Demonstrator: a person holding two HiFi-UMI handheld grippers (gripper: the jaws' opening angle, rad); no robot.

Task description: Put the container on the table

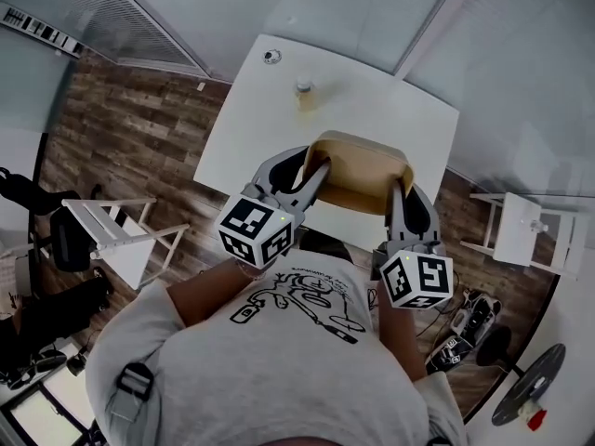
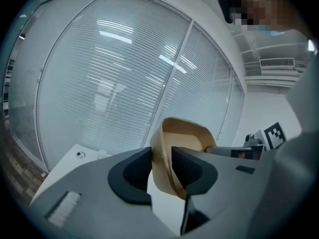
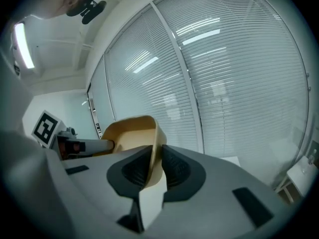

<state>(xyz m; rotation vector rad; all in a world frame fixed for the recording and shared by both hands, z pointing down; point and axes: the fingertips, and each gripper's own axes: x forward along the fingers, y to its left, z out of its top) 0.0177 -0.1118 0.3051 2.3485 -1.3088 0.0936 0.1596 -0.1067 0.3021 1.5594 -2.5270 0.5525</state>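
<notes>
Floor [image 1: 139, 137]: dark wood planks, filling the left of the head view and showing again at lower right.
Glass wall [image 1: 307, 7]: panes with lowered blinds across the top of the head view; it also fills the background of both gripper views.
Table [image 1: 251, 128]: white, set at an angle in the upper middle of the head view, with its near edge toward the person.
Person: grey printed T-shirt [image 1: 279, 360] at the bottom centre of the head view, both forearms stretched forward.
Side furniture: a white slatted frame [image 1: 116, 235] at centre left and a small white stand [image 1: 525, 230] at centre right, both on the floor.
Container [image 1: 358, 170]: tan plastic tub, open side up, at the table's near edge in the middle of the head view, carried between the two grippers; whether its base touches the table cannot be told.
Left gripper [image 2: 161, 156]: clenched on the container's left wall, one jaw inside and one outside.
Right gripper [image 3: 156, 153]: clamped on the container's right wall in the same way.
Bottle [image 1: 304, 87]: small, standing on the table's far side.
Round object [image 1: 271, 57]: tiny, near the table's far left corner.
</notes>
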